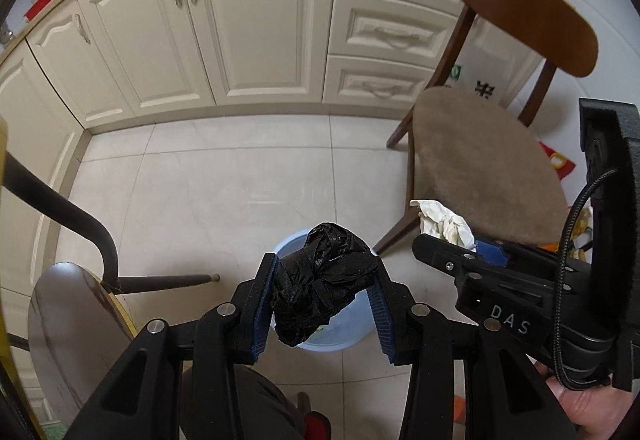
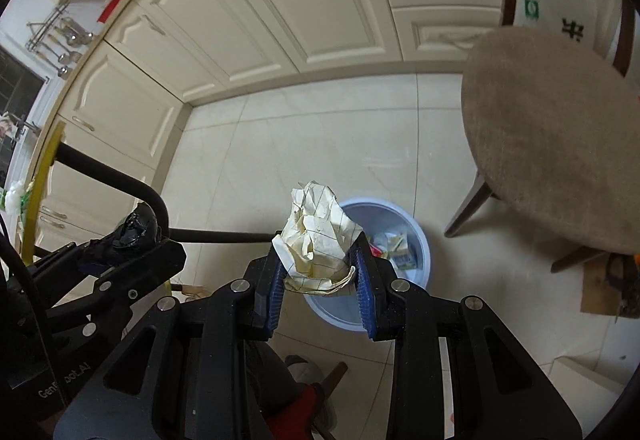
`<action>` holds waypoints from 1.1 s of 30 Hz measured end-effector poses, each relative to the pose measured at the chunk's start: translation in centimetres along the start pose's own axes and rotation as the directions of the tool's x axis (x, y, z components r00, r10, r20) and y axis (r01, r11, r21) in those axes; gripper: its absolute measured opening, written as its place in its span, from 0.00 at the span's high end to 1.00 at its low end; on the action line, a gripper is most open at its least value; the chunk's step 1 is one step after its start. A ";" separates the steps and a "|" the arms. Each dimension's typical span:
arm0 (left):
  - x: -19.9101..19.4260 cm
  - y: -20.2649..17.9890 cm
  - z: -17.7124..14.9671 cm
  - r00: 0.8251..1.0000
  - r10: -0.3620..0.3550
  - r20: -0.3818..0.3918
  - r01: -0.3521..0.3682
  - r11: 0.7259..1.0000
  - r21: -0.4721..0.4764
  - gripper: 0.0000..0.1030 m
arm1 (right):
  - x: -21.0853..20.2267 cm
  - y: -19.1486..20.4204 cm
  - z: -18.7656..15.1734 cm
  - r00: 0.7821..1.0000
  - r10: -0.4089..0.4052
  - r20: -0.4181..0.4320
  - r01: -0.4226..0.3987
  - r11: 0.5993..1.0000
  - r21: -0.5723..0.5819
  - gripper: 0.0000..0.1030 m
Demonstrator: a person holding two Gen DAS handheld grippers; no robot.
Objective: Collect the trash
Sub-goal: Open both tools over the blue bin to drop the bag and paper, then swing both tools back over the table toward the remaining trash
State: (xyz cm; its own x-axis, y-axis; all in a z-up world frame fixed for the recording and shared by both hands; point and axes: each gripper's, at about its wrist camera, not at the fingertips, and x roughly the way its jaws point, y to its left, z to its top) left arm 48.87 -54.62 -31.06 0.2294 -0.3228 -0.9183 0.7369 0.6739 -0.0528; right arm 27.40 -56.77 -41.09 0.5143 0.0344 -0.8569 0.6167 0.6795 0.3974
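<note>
My left gripper is shut on a crumpled black plastic bag and holds it right above a pale blue trash bin on the floor. My right gripper is shut on a crumpled ball of lined yellowish paper, above the near left rim of the same bin, which holds several scraps. The right gripper with its paper shows at the right of the left wrist view. The left gripper with the black bag shows at the left of the right wrist view.
Cream cabinets line the back wall. A wooden chair with a brown cushion stands right of the bin. A round dark table edge and its black metal legs are at the left. The floor is pale tile.
</note>
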 end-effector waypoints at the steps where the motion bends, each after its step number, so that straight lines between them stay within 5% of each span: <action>1: 0.3 0.1 0.2 1.000 0.006 -0.004 -0.006 1.000 -0.002 0.59 | 0.4 -0.1 0.1 1.000 -0.002 -0.006 0.002 1.000 0.001 0.70; 4: 1.6 -0.2 0.9 0.999 0.024 -0.027 -0.025 1.000 -0.012 0.43 | 1.4 -0.4 0.3 1.000 -0.006 -0.026 0.006 1.000 0.000 0.68; 5: 2.1 -0.6 1.0 0.999 0.027 -0.032 -0.028 0.999 -0.016 0.30 | 1.7 -0.5 0.3 0.999 -0.010 -0.032 0.010 1.000 -0.001 0.63; 8: 3.2 -1.0 1.7 0.998 0.055 -0.031 -0.056 0.998 -0.023 0.13 | 1.9 -0.7 0.3 0.999 -0.018 -0.032 0.019 1.000 0.018 0.38; 11: 3.2 -1.3 1.5 0.995 0.096 -0.028 -0.096 0.995 -0.024 0.07 | 1.7 -1.3 0.4 0.999 -0.028 -0.021 0.029 0.998 0.053 0.13; 13: 3.2 -1.7 1.4 0.994 0.107 -0.022 -0.108 0.994 -0.025 0.04 | 1.6 -1.6 0.4 0.999 -0.033 -0.018 0.034 0.997 0.067 0.12; 15: 3.0 -2.1 1.2 0.994 0.112 -0.015 -0.113 0.993 -0.026 0.02 | 1.4 -1.9 0.3 0.999 -0.050 -0.020 0.051 0.995 0.086 0.00; 24: -1.8 -3.2 -1.1 0.992 0.116 0.042 -0.116 0.993 0.009 0.01 | -2.2 -1.8 0.5 0.995 -0.090 0.034 0.084 0.987 0.137 0.00; 33: -10.7 -1.9 -4.8 0.975 0.072 0.209 -0.073 0.997 -0.001 0.01 | -7.6 2.7 0.7 0.988 -0.087 0.128 0.078 0.994 0.076 0.00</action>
State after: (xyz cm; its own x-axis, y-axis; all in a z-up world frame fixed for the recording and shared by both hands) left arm 41.97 -49.21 -22.99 0.4097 -0.4054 -0.8172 0.7174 0.6965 0.0141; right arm 25.61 -55.69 -33.28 0.5305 -0.1187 -0.8393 0.6986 0.6220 0.3536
